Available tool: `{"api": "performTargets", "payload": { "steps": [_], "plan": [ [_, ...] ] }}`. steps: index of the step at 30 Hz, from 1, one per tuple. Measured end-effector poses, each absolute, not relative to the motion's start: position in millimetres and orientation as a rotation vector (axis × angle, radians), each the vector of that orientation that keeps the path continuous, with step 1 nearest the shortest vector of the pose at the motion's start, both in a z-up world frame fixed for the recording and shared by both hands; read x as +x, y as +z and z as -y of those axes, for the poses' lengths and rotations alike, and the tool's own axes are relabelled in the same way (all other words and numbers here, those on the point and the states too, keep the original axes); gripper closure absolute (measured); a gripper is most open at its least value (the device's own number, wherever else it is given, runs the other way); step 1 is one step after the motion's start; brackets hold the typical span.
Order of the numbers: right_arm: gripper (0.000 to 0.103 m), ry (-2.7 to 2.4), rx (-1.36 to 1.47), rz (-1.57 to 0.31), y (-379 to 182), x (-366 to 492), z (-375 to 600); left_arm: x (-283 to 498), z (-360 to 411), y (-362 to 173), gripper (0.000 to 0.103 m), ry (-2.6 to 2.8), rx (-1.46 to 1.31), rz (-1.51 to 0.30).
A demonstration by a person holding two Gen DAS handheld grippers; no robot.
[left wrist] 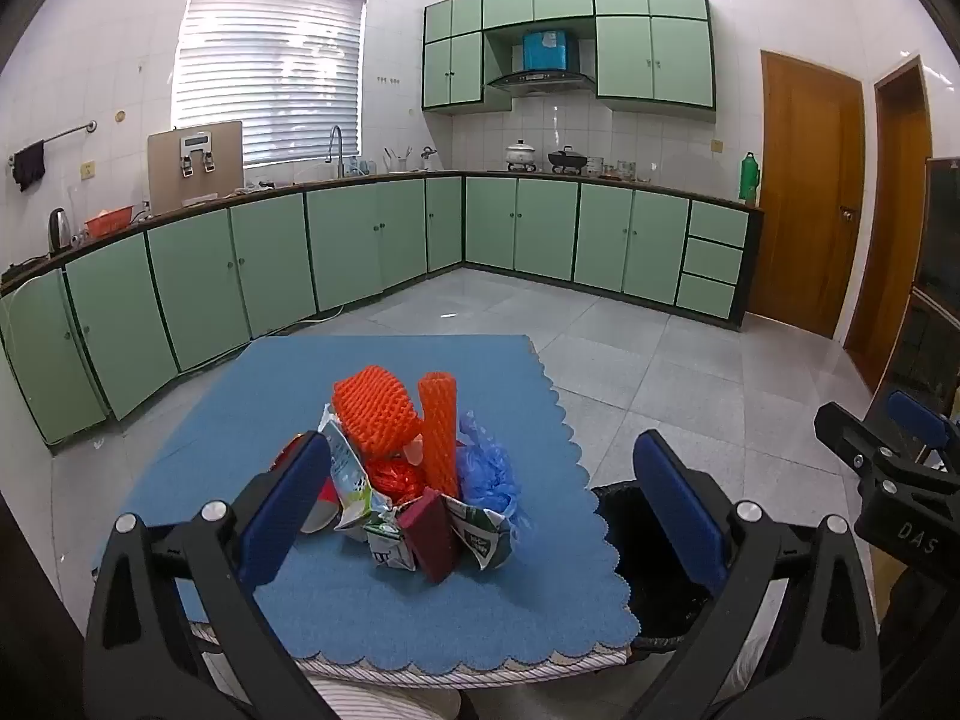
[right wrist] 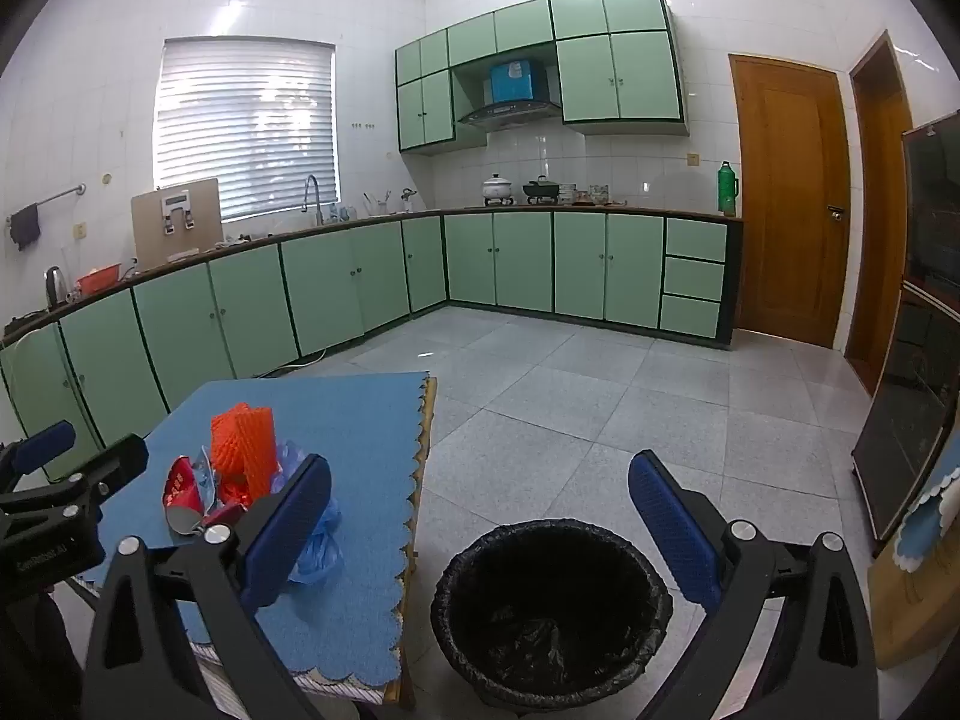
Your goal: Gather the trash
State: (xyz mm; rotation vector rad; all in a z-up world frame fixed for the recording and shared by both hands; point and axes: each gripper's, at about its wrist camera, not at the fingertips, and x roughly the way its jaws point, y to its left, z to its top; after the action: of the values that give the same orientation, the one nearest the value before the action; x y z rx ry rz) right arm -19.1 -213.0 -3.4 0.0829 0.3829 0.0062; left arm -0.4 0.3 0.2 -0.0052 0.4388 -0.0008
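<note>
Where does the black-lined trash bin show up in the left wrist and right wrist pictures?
Left wrist view: the trash bin sits lower right, partly hidden behind the gripper's right finger, beside the blue mat.
Right wrist view: the bin is bottom centre, seen whole.
Shared landmark: the orange foam net on the trash pile.

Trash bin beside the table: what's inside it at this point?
The trash bin holds only its black liner, crumpled at the bottom; no trash shows in it. The pile sits on the blue mat. Anything beneath the liner's folds is hidden.
</note>
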Motion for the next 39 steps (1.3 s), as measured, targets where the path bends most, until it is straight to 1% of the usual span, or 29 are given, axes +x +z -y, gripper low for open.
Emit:
{"api": "performTargets", "payload": {
  "steps": [39],
  "plan": [
    [0.006,0.010,0.090,-0.387,-5.4,-13.5,210.9,5.5,-2.6,-2.1,0.005,0.007,0.001,-0.455]
  ]
}}
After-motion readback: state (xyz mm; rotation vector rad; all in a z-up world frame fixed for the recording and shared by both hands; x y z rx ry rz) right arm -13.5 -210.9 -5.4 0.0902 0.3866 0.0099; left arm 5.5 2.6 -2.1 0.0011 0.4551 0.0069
